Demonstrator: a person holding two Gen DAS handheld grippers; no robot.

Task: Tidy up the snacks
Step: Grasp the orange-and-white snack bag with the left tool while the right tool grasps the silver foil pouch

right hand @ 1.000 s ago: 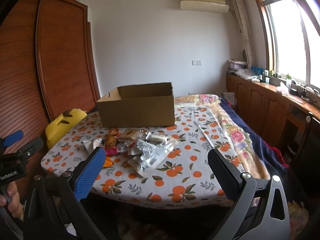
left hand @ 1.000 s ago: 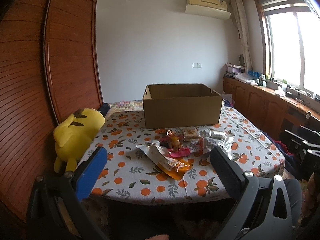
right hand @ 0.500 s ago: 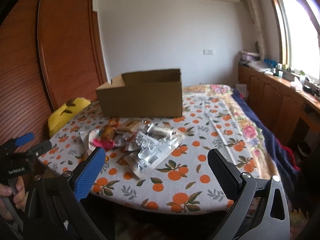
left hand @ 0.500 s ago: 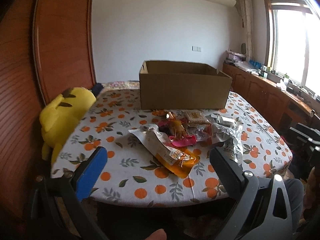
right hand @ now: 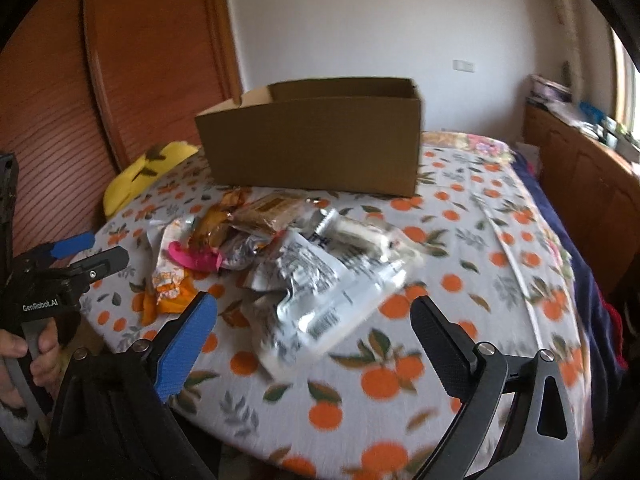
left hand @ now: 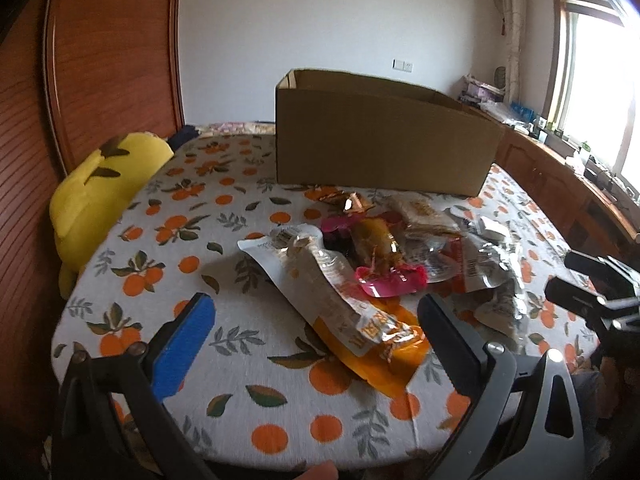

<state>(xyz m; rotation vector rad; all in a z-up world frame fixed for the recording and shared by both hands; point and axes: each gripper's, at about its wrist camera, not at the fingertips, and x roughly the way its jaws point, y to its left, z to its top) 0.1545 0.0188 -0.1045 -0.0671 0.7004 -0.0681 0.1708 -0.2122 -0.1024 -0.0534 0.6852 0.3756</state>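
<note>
You hold the left hand-held gripper [left hand: 316,316] with its jaws spread wide and empty, low over the near edge of the worktop [left hand: 160,264], framing the white-and-orange snack pouch [left hand: 332,296]. Your right hand-held gripper [right hand: 314,322] is likewise spread and empty, lined up on the silver foil packet [right hand: 320,292]. The snacks lie heaped just in front of the open cardboard box [left hand: 380,148], probably so each one travels only a short way in.
</note>
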